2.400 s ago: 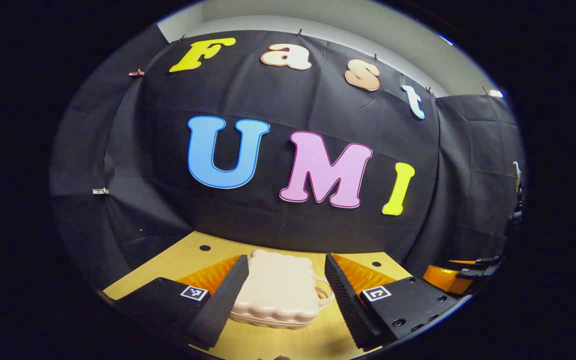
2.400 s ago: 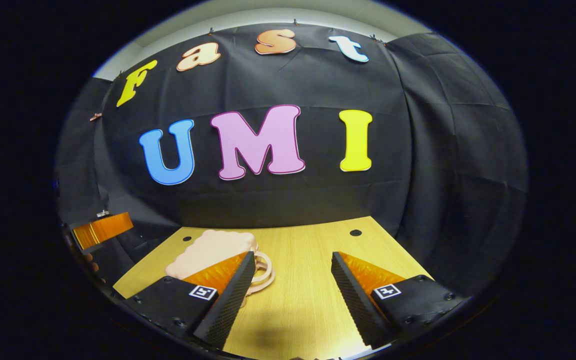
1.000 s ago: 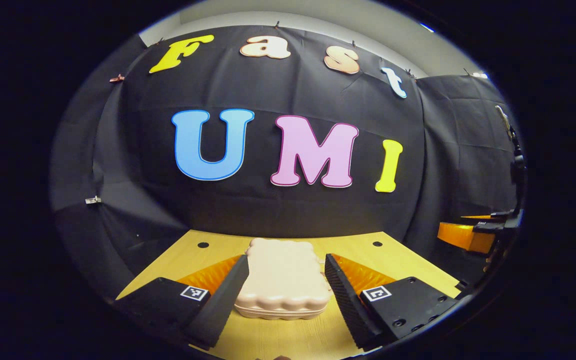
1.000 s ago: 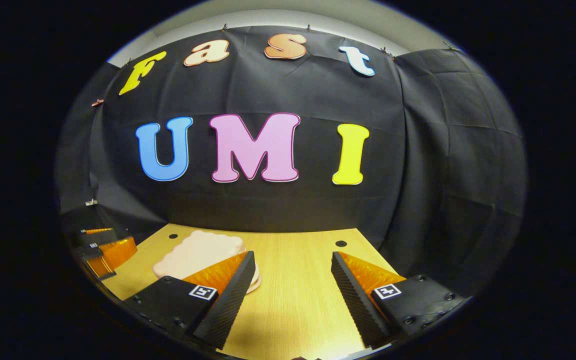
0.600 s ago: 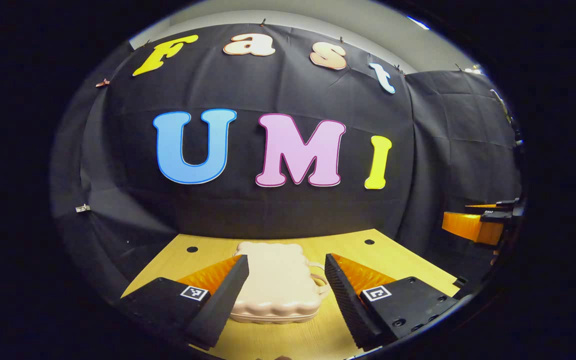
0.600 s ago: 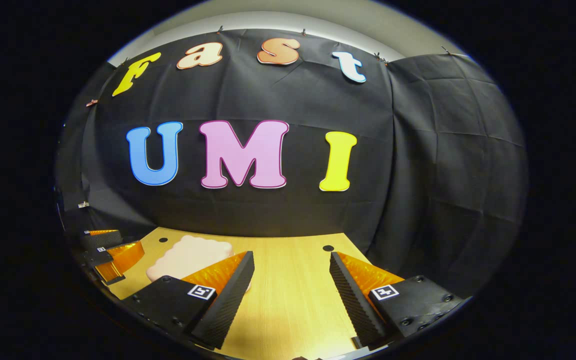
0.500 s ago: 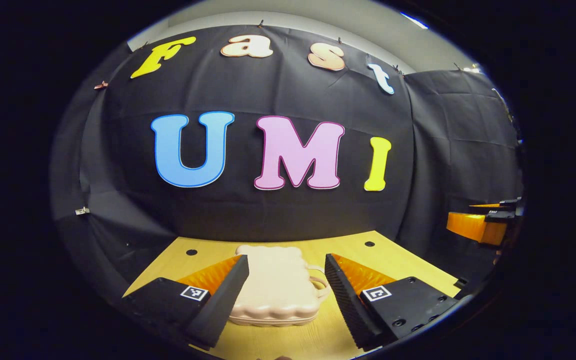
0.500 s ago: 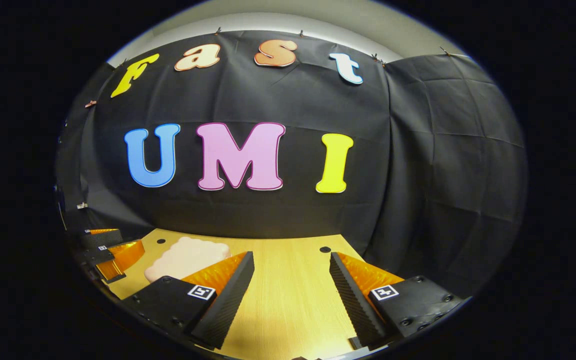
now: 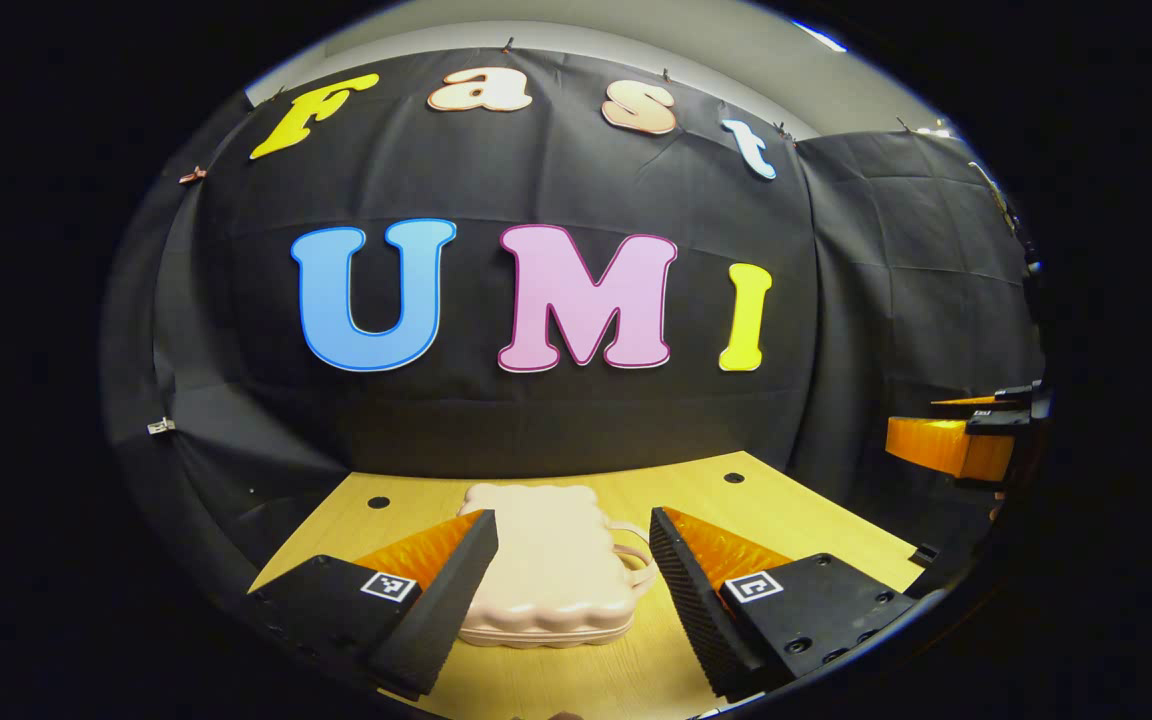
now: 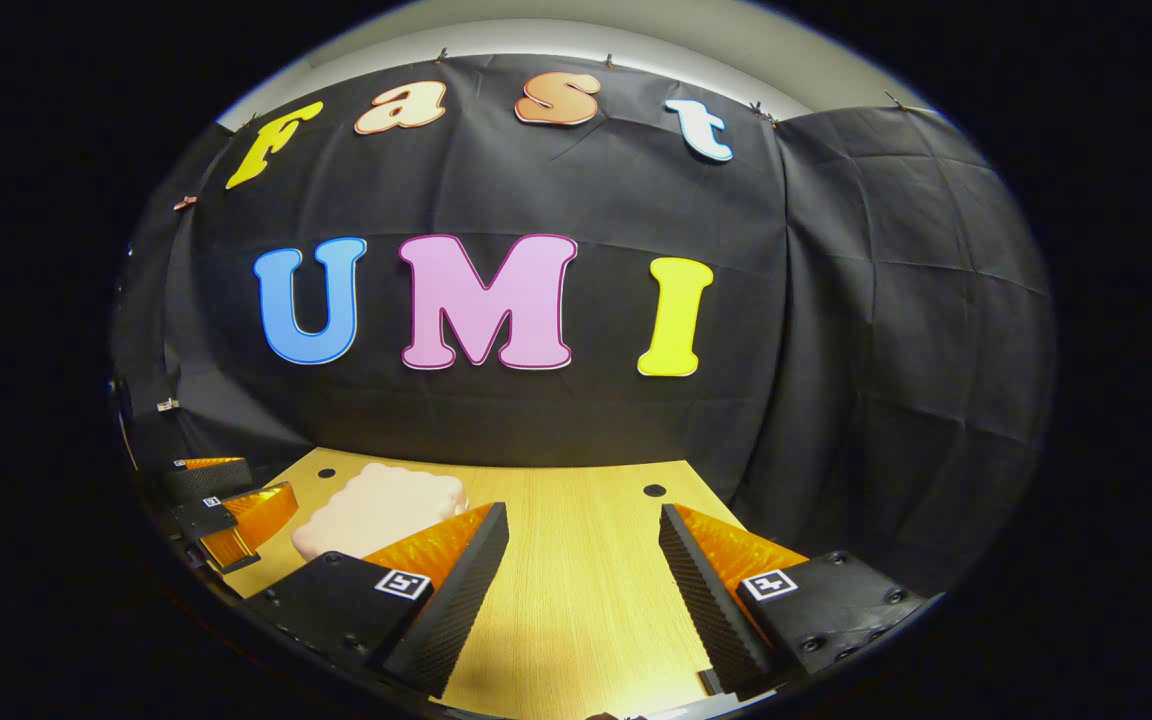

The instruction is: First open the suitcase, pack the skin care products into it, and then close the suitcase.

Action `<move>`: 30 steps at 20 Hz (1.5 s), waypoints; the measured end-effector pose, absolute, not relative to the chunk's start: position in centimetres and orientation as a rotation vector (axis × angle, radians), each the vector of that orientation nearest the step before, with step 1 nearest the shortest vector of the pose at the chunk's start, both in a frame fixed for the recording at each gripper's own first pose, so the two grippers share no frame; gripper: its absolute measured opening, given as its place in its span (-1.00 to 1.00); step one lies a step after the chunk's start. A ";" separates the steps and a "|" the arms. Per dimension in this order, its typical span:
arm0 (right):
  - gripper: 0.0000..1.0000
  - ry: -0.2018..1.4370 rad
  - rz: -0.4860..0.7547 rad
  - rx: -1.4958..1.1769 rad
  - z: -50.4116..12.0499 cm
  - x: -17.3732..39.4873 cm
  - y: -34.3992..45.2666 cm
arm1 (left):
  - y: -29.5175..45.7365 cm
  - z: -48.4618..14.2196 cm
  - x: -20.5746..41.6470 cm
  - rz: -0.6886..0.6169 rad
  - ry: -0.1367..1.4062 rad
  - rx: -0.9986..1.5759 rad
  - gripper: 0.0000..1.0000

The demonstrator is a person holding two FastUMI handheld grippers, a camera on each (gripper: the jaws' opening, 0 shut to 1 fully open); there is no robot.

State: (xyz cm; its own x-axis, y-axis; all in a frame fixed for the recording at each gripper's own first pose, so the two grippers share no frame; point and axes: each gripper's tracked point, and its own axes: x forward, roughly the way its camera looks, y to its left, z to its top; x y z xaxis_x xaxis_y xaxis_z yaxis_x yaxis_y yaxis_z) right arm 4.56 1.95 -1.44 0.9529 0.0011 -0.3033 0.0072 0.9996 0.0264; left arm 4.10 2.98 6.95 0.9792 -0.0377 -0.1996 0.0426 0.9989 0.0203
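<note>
A small pale pink suitcase (image 9: 548, 560) with a scalloped edge lies flat and closed on the wooden table (image 9: 786, 520), its handle (image 9: 636, 560) on its right side. In the left gripper view my left gripper (image 9: 573, 520) is open, with the suitcase seen between and just beyond its fingers. In the right gripper view the suitcase (image 10: 376, 512) lies to the left, partly behind one finger, and my right gripper (image 10: 584, 515) is open over bare table wood. The right gripper (image 9: 956, 440) also appears at the far right of the left gripper view, and the left gripper (image 10: 226, 510) at the far left of the right gripper view.
Black cloth walls close the table (image 10: 586, 600) at the back and on both sides. Small dark holes (image 9: 734, 478) mark the tabletop near the back edge. Bare wood stretches to the right of the suitcase.
Both views have drifted slightly. The suitcase stays closed in place, and both grippers stay open and hold nothing.
</note>
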 end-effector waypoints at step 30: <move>0.93 0.380 0.267 0.050 -4.4 6.8 6.9 | 7.7 10.8 -3.7 0.247 0.150 0.002 0.92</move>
